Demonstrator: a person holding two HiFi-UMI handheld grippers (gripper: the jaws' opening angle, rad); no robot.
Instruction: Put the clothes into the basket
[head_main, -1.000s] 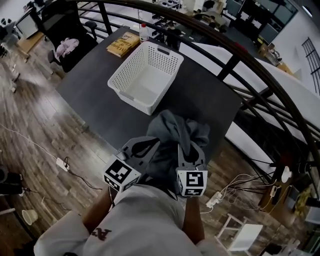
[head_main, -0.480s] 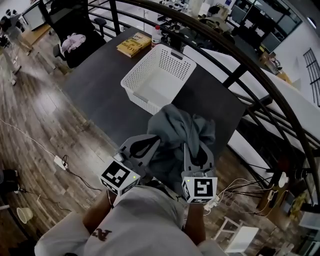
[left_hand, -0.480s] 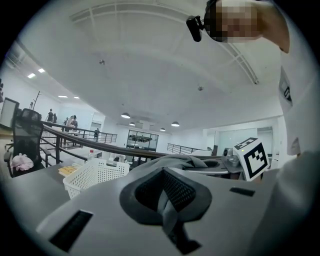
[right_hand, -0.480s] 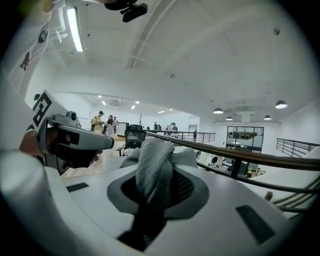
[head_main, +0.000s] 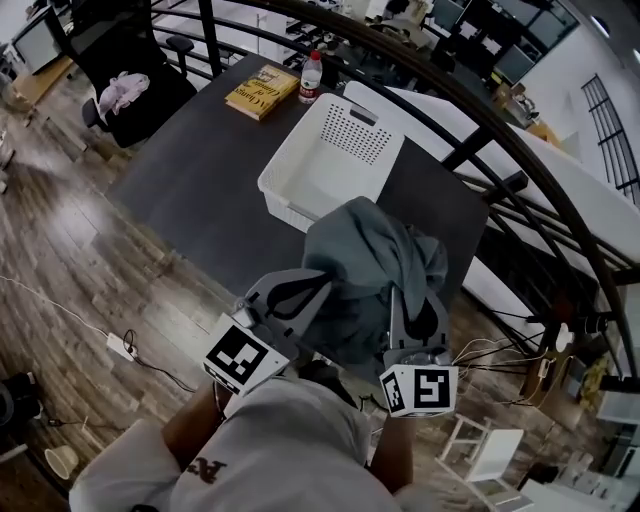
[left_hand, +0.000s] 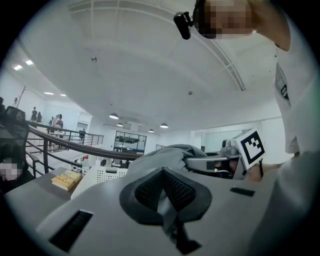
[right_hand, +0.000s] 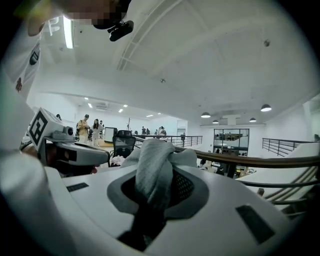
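Garment (head_main: 365, 262) pinched by left gripper (head_main: 297, 297), right gripper (head_main: 414, 318); basket (head_main: 287, 196) beyond.

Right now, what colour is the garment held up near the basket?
The garment is plain grey; the head view shows it best.

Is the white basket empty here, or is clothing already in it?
Empty: in the head view the basket shows a bare white floor, and the grey garment is bunched up outside it, nearer the person.

Dark table (head_main: 190, 170) with white basket (head_main: 335, 160), yellow book (head_main: 262, 90) and bottle (head_main: 311, 76) beyond it
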